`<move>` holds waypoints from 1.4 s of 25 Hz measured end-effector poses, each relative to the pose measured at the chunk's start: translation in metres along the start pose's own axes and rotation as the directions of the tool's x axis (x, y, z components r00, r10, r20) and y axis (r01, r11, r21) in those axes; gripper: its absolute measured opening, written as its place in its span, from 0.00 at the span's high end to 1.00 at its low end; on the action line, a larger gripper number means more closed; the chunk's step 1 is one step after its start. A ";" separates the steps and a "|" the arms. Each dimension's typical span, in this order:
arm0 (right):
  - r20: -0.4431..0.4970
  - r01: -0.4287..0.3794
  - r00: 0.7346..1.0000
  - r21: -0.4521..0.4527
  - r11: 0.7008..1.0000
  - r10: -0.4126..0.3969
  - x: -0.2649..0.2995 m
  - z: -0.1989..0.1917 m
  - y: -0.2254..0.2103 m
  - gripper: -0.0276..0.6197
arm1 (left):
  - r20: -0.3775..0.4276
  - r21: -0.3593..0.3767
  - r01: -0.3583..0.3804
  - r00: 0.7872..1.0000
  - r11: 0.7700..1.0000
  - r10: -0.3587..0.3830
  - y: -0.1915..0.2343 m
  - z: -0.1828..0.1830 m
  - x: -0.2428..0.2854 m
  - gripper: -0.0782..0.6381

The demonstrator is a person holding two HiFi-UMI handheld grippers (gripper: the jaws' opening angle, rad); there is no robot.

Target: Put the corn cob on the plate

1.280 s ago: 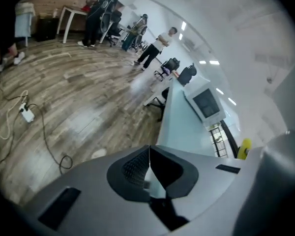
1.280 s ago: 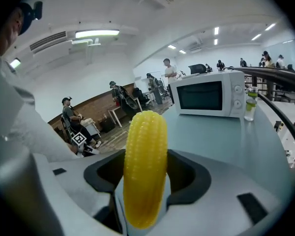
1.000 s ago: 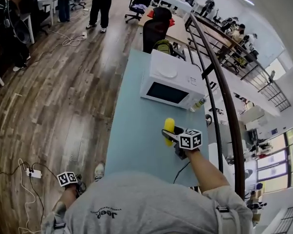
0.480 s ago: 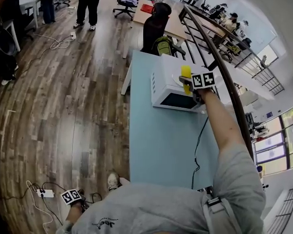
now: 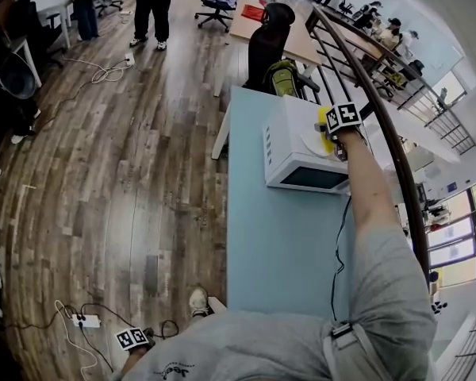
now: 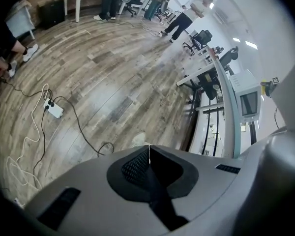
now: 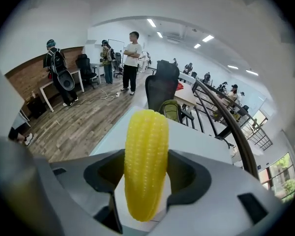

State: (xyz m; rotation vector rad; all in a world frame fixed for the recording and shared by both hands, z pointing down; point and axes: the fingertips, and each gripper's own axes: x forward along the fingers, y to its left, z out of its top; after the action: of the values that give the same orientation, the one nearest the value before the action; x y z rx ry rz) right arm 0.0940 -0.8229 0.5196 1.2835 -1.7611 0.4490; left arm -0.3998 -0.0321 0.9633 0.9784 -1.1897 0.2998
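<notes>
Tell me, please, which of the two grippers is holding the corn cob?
The right gripper: its jaws clamp the yellow corn cob over the microwave. The left gripper hangs low over the floor, jaws together with nothing between them.

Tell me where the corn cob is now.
In the head view the corn cob is at upper right, gripped in the right tongs above the microwave, by the white plate on top.

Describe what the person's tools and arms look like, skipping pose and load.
Both the left tool and right tool have light-grey moulded bodies with black jaw linings. Each carries a white cube with black square markers. The person wears a grey short-sleeved T-shirt; a thin black cable runs beside the right arm.
</notes>
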 end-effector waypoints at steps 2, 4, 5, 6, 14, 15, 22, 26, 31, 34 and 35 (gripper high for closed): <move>-0.022 -0.013 1.000 -0.007 1.000 0.012 0.015 -0.003 0.005 0.54 | -0.002 0.005 0.001 1.000 1.000 -0.001 -0.005 0.005 0.002 0.86; -0.051 -0.003 0.999 -0.048 0.999 0.000 0.028 -0.008 0.011 0.54 | 0.004 0.011 0.012 1.000 1.000 -0.012 -0.014 0.015 0.003 0.86; -0.059 0.007 0.998 -0.068 0.998 -0.011 0.033 -0.010 0.014 0.54 | 0.007 0.015 0.020 1.000 1.000 -0.020 -0.019 0.020 0.003 0.86; -0.055 0.015 0.998 -0.073 0.997 -0.019 0.037 -0.009 0.015 0.55 | 0.011 0.020 0.028 1.000 0.999 -0.028 -0.024 0.025 0.004 0.86; -0.004 0.022 1.000 -0.054 0.998 -0.022 0.026 -0.006 0.012 0.49 | 0.008 0.054 0.058 0.998 0.997 -0.058 -0.042 0.034 0.011 0.86; 0.030 0.033 0.999 -0.047 0.998 -0.031 0.019 -0.002 0.010 0.47 | 0.002 0.057 0.053 0.999 0.997 -0.053 -0.038 0.031 0.012 0.86; 0.465 0.011 0.886 -0.027 1.000 0.003 -0.128 0.025 0.038 0.46 | 0.009 0.053 0.008 1.000 0.999 -0.009 -0.006 0.018 0.006 0.86; 0.353 -0.537 0.728 -0.239 0.809 0.588 -0.183 -0.107 0.186 0.56 | 0.020 0.079 0.019 1.000 0.997 -0.020 -0.008 0.003 0.000 0.86; -0.183 -0.972 0.227 0.019 0.235 0.956 -0.277 -0.439 0.375 0.64 | 0.039 0.159 0.092 0.994 0.983 -0.099 -0.043 -0.035 -0.003 0.86; 0.059 -0.958 0.073 0.283 0.053 0.996 -0.325 -0.533 0.381 0.81 | 0.036 0.225 0.118 0.991 0.967 -0.129 -0.063 -0.076 0.006 0.86; 0.155 -0.949 0.059 0.316 0.007 0.986 -0.338 -0.550 0.371 0.87 | 0.036 0.248 0.123 0.990 0.961 -0.136 -0.068 -0.092 0.010 0.86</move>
State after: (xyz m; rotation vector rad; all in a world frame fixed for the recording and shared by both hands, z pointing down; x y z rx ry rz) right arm 0.0293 -0.0873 0.6178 -0.1562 -2.3133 1.6744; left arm -0.2918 -0.0033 0.9362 1.2818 -1.1480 0.3229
